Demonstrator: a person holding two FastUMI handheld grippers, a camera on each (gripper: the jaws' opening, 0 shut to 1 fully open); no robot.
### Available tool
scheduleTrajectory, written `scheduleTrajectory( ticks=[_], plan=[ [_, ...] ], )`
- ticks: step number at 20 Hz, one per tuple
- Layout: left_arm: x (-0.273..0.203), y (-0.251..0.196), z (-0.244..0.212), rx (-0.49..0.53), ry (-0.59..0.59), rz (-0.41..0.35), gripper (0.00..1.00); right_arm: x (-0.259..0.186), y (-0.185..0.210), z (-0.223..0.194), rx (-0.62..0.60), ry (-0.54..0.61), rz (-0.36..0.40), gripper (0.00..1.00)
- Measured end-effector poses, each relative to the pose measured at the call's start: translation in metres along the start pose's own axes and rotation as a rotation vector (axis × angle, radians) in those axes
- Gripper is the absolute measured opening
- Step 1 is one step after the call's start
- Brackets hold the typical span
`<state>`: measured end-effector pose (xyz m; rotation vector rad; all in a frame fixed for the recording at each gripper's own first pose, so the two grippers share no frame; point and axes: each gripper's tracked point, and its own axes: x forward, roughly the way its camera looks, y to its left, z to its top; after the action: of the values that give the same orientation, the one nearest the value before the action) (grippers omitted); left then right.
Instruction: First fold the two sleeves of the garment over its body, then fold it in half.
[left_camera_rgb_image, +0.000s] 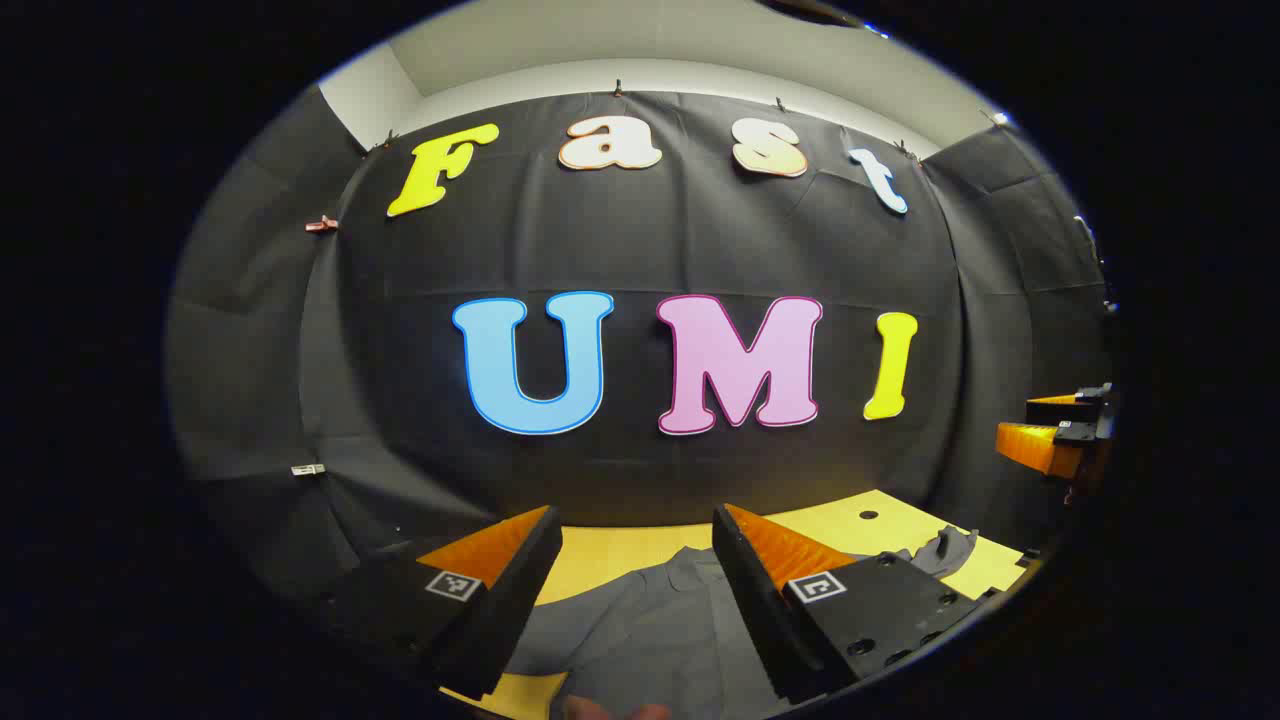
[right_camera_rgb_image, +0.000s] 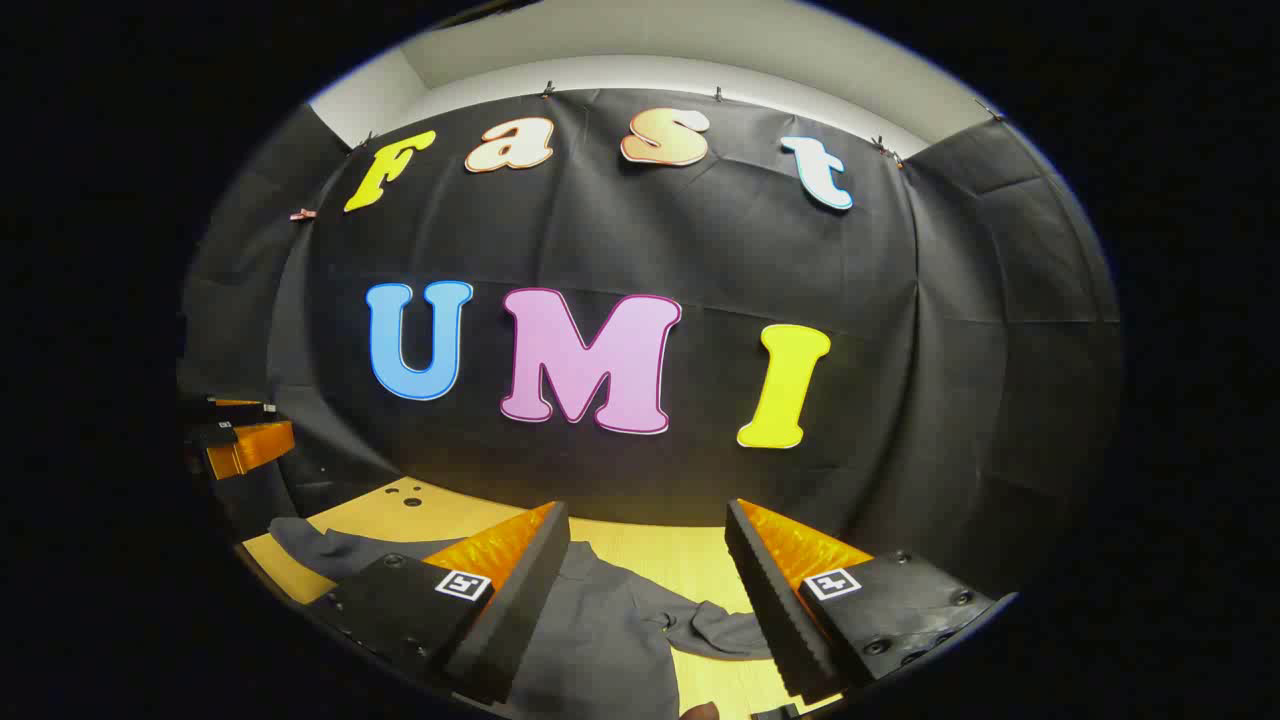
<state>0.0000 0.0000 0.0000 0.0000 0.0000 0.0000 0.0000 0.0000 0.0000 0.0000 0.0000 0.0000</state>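
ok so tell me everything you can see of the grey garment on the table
The dark grey cloth garment lies spread on the yellow wooden table, soft and lightly creased. In the right gripper view a sleeve trails out to one side, bunched; in the left gripper view another sleeve lies crumpled near the table's edge. Neither sleeve looks folded over the body yet. Both grippers' open jaws hang above it, not gripping.

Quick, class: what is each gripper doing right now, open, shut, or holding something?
Left gripper: open, holding nothing, above the grey garment.
Right gripper: open, holding nothing.
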Motion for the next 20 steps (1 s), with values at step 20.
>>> scheduleTrajectory(
  ticks=[20],
  plan=[
    [0.012,-0.049,-0.01,0.027,0.043,0.013,0.95,0.039,-0.087,-0.022,-0.013,0.035,-0.041,0.98]
  ],
)
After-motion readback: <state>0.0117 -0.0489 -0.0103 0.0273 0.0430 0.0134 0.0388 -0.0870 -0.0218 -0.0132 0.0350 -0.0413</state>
